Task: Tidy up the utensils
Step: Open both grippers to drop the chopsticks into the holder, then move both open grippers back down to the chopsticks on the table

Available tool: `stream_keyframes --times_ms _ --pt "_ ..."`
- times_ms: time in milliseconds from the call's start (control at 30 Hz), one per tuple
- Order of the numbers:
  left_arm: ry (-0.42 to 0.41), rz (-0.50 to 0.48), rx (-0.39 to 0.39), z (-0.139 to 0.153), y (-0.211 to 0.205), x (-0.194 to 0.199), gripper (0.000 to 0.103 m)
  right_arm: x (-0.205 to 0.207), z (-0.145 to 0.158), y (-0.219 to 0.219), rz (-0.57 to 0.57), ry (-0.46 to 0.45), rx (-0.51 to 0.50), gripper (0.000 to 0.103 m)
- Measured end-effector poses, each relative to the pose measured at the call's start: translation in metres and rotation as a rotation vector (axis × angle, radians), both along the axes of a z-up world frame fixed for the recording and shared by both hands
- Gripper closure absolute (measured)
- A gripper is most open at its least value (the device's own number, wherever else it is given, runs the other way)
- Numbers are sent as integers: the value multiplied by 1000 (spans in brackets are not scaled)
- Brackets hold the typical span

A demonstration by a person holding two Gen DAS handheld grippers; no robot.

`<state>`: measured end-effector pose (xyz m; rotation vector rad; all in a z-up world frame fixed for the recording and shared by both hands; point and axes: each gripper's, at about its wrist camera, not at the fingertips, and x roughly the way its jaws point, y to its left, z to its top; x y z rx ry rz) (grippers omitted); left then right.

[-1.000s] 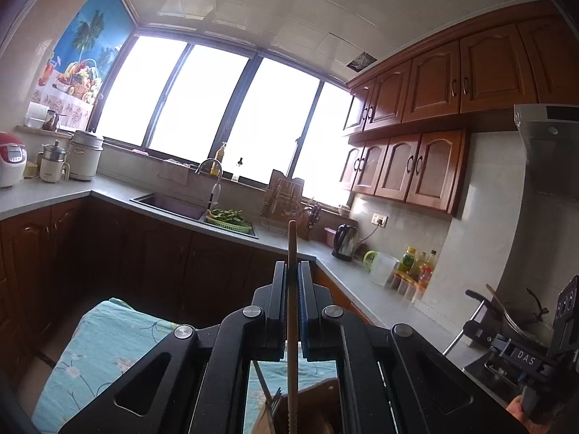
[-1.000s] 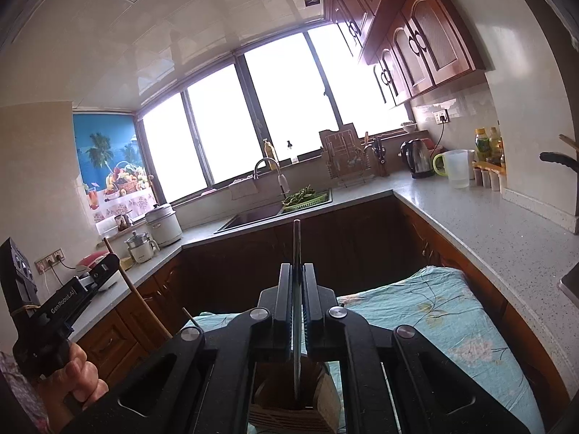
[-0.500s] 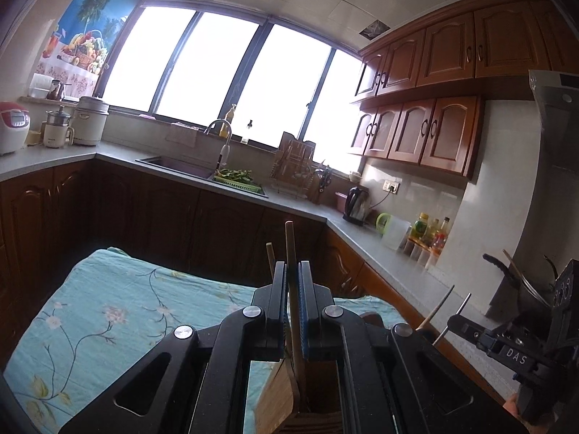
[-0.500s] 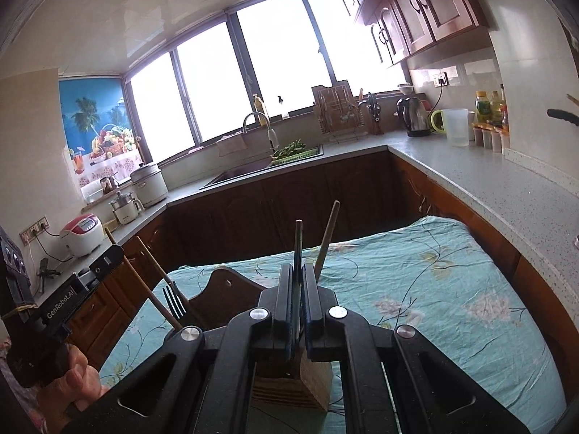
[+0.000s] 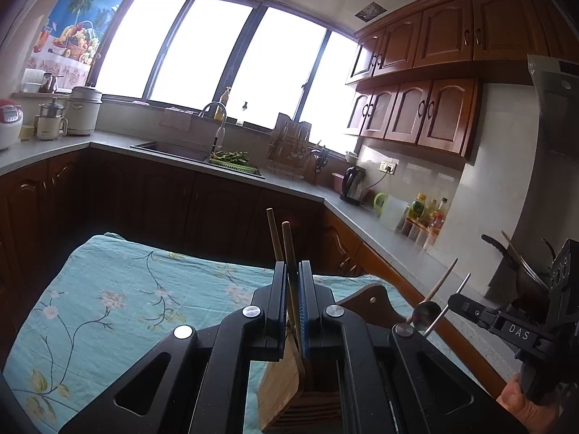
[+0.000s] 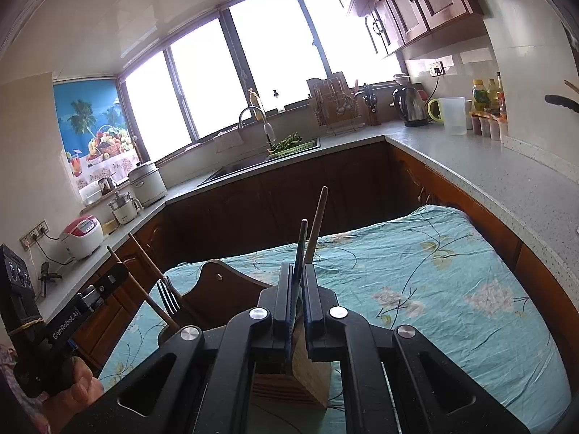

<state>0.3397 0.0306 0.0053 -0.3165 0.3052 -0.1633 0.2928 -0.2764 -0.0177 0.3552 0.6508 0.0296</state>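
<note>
My left gripper (image 5: 291,271) is shut on a wooden-handled utensil (image 5: 288,249) that stands upright over a slatted wooden utensil holder (image 5: 286,394). A second wooden stick (image 5: 272,231) rises just behind it. My right gripper (image 6: 297,271) is shut on a thin dark-handled utensil (image 6: 301,242) over the same holder (image 6: 307,376), with a wooden handle (image 6: 317,217) beside it. In the right wrist view the other gripper (image 6: 90,296) shows at the left with chopsticks (image 6: 144,289) and a fork (image 6: 167,294) near it.
The holder stands on a table with a teal floral cloth (image 6: 452,282). A dark wooden cutting board (image 6: 220,289) lies beside the holder. Grey countertops (image 6: 488,166) with kettle, jug, bottles and a sink (image 5: 173,150) ring the table.
Both grippers tipped downward and dropped toward the holder. The table and holder came into view, and the held utensils now reach into the holder.
</note>
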Motion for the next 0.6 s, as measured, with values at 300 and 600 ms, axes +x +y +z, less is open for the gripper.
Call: stream_keyframes --times_ms 300,600 --pt "6 -17 -2 18 12 -16 64 -21 18 -10 -22 -72 28 43" --pt "38 11 -41 15 26 -72 28 -64 27 -16 -21 -106 69 10"
